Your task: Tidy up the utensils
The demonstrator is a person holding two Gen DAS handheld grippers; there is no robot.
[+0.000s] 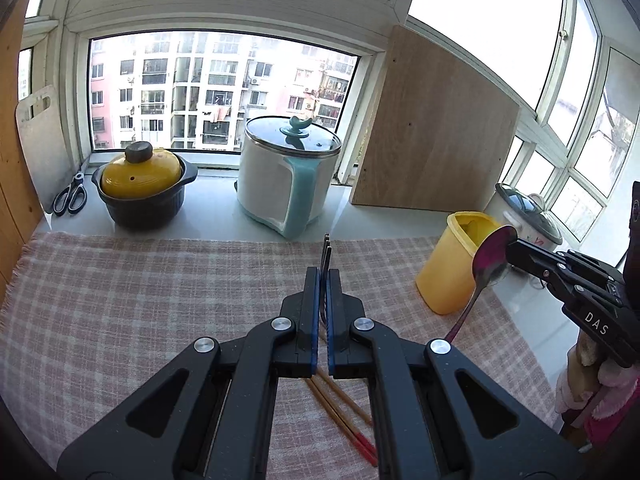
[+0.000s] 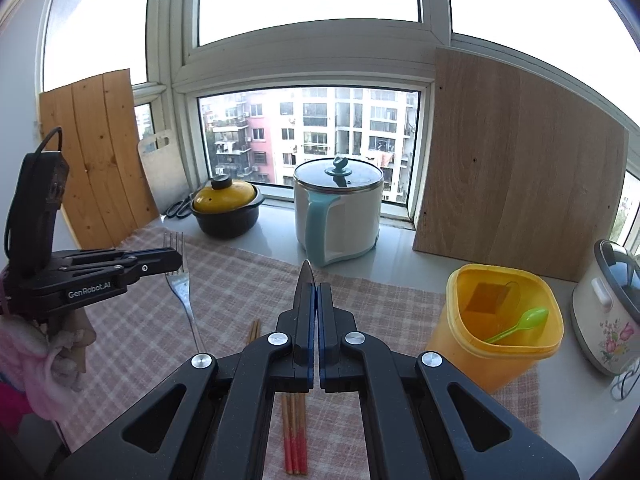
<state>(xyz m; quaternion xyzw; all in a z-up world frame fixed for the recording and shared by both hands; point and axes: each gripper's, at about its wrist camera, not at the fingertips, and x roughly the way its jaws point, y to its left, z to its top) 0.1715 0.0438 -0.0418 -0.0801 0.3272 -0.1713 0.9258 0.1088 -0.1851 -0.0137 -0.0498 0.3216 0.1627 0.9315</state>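
Currently fork [image 2: 180, 280] and spoon [image 1: 494, 254] are pinched by left gripper [image 1: 323, 280] and right gripper [image 2: 314, 292]; green spoon [image 2: 520, 326] is binned, chopsticks [image 2: 294, 436] are left.

The left gripper [image 1: 323, 276] is matte black plastic with blue pads [image 1: 313, 320] lining its fingers and silver round screws at the linkage joints; "GenRobot.AI" is printed in white along its side; behind it a black cable loops; the right gripper [image 2: 314, 292] matches, marked "DAS"; pink fleecy sleeves [image 2: 24, 360] sit behind both.
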